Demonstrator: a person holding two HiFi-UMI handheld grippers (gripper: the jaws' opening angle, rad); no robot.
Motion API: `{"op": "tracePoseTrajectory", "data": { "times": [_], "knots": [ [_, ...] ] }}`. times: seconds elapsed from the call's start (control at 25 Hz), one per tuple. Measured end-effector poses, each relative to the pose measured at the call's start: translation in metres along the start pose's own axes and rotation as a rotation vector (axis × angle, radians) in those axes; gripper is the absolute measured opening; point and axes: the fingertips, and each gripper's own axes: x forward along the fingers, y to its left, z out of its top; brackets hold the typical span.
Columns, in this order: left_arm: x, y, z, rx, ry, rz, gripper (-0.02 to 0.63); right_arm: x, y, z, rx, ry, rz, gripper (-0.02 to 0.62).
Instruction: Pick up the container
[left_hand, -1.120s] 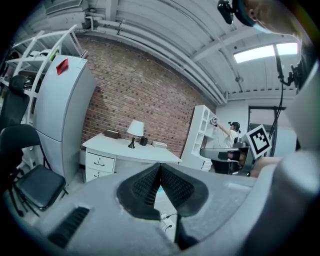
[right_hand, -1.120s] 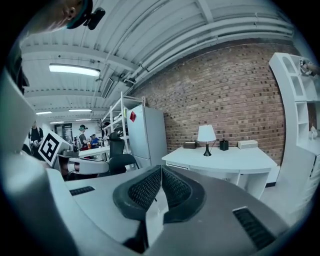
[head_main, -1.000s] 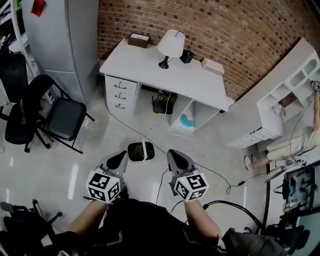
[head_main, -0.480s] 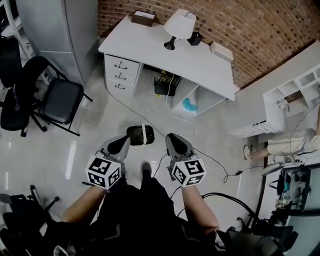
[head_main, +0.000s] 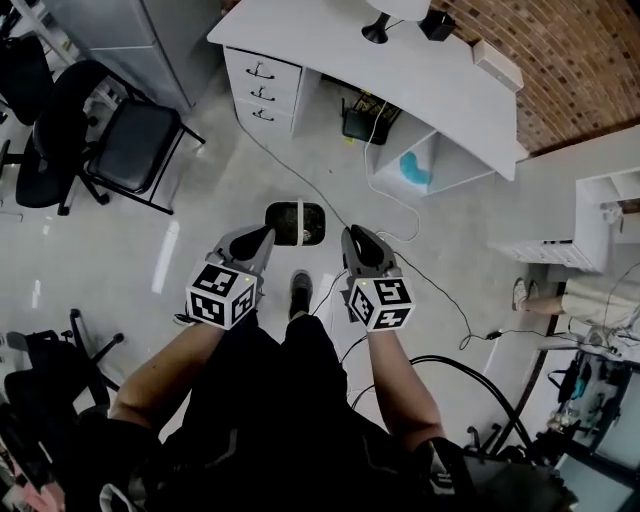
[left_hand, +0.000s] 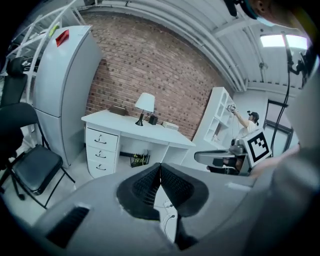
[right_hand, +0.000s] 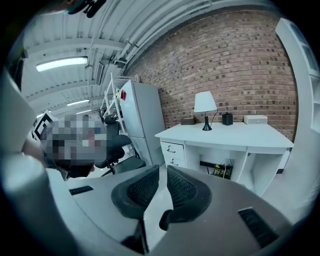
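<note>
The container (head_main: 298, 222) is a dark, rounded bin with a white band across its top, standing on the pale floor in the head view. My left gripper (head_main: 266, 234) hangs just left of it and my right gripper (head_main: 352, 236) just right of it, both above the floor and pointing forward and slightly down. Each is shut with nothing between its pads. In the left gripper view the left gripper (left_hand: 160, 167) has its pads pressed together, and the right gripper (left_hand: 220, 159) shows beside it. The right gripper (right_hand: 162, 171) shows only a sliver between its pads. Neither gripper view shows the container.
A white desk (head_main: 420, 75) with drawers and a lamp stands ahead against the brick wall. Black chairs (head_main: 130, 150) stand at the left and a white shelf unit (head_main: 600, 215) at the right. Cables (head_main: 440, 290) trail over the floor. The person's shoe (head_main: 300, 290) is just behind the container.
The person has stepped forward, so the desk has slid up the head view and a shoe has come into sight. Both grippers have sunk, still shut, on either side of the container.
</note>
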Motion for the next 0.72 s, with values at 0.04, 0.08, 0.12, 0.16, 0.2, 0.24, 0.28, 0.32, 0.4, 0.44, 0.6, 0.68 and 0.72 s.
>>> {"op": "tracePoseTrajectory", "data": {
  "times": [0.04, 0.08, 0.12, 0.16, 0.2, 0.24, 0.28, 0.32, 0.4, 0.44, 0.6, 0.68, 0.72],
  "knots": [
    [0.012, 0.0, -0.006, -0.014, 0.012, 0.006, 0.009, 0.005, -0.007, -0.006, 0.0, 0.01, 0.014, 0.011],
    [0.025, 0.001, -0.011, -0.031, 0.019, 0.01, 0.009, 0.012, -0.014, -0.013, -0.003, 0.02, 0.027, 0.011],
    [0.038, 0.003, -0.015, -0.047, 0.021, 0.017, 0.011, 0.019, -0.02, -0.019, -0.005, 0.031, 0.04, 0.011],
    [0.05, 0.005, -0.019, -0.059, 0.019, 0.032, 0.011, 0.026, -0.027, -0.025, -0.007, 0.043, 0.05, 0.012],
    [0.061, 0.009, -0.023, -0.063, 0.018, 0.051, 0.011, 0.034, -0.033, -0.032, -0.007, 0.056, 0.06, 0.017],
    [0.072, 0.012, -0.029, -0.066, 0.022, 0.072, 0.011, 0.043, -0.039, -0.039, -0.006, 0.069, 0.069, 0.031],
    [0.083, 0.017, -0.037, -0.073, 0.032, 0.089, 0.011, 0.051, -0.044, -0.046, -0.002, 0.082, 0.079, 0.062],
    [0.094, 0.021, -0.045, -0.082, 0.045, 0.102, 0.011, 0.06, -0.049, -0.054, 0.004, 0.094, 0.088, 0.09],
    [0.116, 0.031, -0.064, -0.107, 0.074, 0.119, 0.014, 0.077, -0.058, -0.07, 0.017, 0.118, 0.101, 0.105],
    [0.127, 0.036, -0.075, -0.12, 0.09, 0.121, 0.023, 0.085, -0.063, -0.08, 0.02, 0.132, 0.105, 0.107],
    [0.17, 0.053, -0.12, -0.174, 0.153, 0.119, 0.1, 0.113, -0.081, -0.118, 0.019, 0.186, 0.117, 0.114],
    [0.188, 0.065, -0.146, -0.188, 0.201, 0.139, 0.115, 0.125, -0.089, -0.14, 0.016, 0.218, 0.108, 0.114],
    [0.197, 0.071, -0.16, -0.196, 0.224, 0.15, 0.128, 0.13, -0.093, -0.152, 0.014, 0.235, 0.102, 0.114]
  ]
}}
